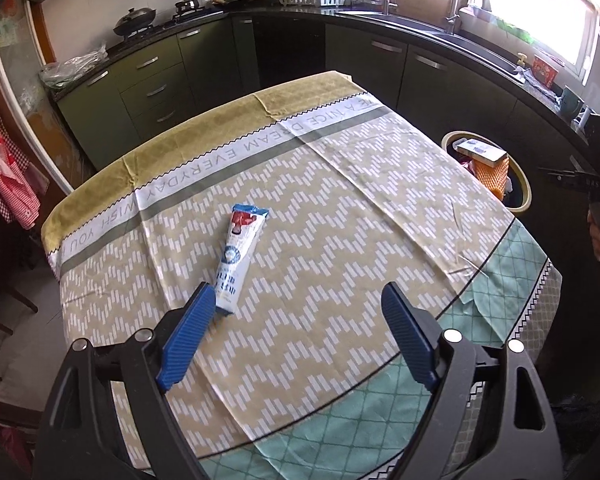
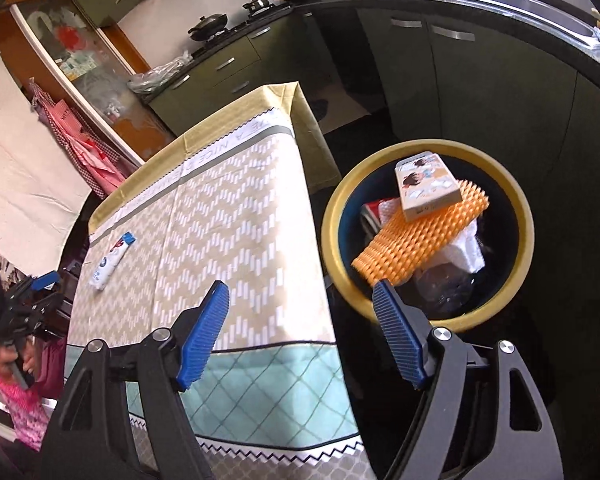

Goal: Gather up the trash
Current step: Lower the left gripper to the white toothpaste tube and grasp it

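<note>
Toothpaste tube [image 1: 236, 256], light and squashy, mid-tablecloth [image 1: 340, 208]; best pinched across its flat body. Left gripper [image 1: 296, 304] and right gripper [image 2: 300, 300] jaws apart, empty.

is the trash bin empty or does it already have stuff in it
Not empty. The yellow-rimmed bin holds an orange foam net with a small carton on top, plus white wrapping beneath.
</note>
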A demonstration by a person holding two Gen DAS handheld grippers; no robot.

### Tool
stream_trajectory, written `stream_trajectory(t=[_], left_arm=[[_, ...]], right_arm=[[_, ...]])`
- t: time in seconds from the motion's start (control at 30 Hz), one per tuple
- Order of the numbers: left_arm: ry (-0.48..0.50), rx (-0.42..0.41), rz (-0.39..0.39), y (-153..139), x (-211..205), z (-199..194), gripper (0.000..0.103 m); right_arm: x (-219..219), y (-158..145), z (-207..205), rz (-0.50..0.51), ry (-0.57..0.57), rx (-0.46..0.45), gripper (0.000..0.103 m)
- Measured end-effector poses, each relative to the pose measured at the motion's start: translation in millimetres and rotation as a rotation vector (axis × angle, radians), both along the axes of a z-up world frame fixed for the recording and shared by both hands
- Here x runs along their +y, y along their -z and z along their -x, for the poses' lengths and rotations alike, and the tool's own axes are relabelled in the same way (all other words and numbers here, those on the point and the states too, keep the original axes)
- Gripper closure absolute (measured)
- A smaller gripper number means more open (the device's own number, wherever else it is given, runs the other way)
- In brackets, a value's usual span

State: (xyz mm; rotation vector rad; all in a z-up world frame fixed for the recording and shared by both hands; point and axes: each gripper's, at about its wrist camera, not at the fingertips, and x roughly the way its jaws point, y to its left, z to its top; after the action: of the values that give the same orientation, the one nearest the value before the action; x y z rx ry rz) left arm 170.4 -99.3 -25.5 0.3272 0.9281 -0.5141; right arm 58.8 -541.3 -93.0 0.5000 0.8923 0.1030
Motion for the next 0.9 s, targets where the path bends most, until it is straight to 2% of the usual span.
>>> stream_trajectory(t=[0.1,0.23,0.5,0.67,0.8,0.9], left_arm=[[0.025,0.057,-0.007,8.7,0.3,-29.6,0.022],[0.014,0.133,-0.007,28.8,3.7,-63.7,0.024],[-0.009,0.237,0.004,60.0,7.4,-98.6,0.049],[-0.004,0.262,-0.007,69.7,2.6,-105.3,0.060],[-0.006,0.268,-0.024,75.7,-3.4,-108.2,0.079],[-0.009,0.259,-0.027,75.6,-5.8,-107.8,0.083]], right_arm=[[4.1,-3.2,18.6,-0.037,0.006,-0.030,0.029],[6.1,-4.1,30.6,-0.037,0.031,-0.051,0.025],[-1.0,4.7,40.5,-0.056,0.069,-0.030,0.025],[-1.8,5.4,41.0,-0.058,0.076,-0.029,0.025],[-1.2,4.8,41.4,-0.054,0.077,-0.034,0.025],[-1.5,4.4,42.6,-0.050,0.075,-0.033,0.025]])
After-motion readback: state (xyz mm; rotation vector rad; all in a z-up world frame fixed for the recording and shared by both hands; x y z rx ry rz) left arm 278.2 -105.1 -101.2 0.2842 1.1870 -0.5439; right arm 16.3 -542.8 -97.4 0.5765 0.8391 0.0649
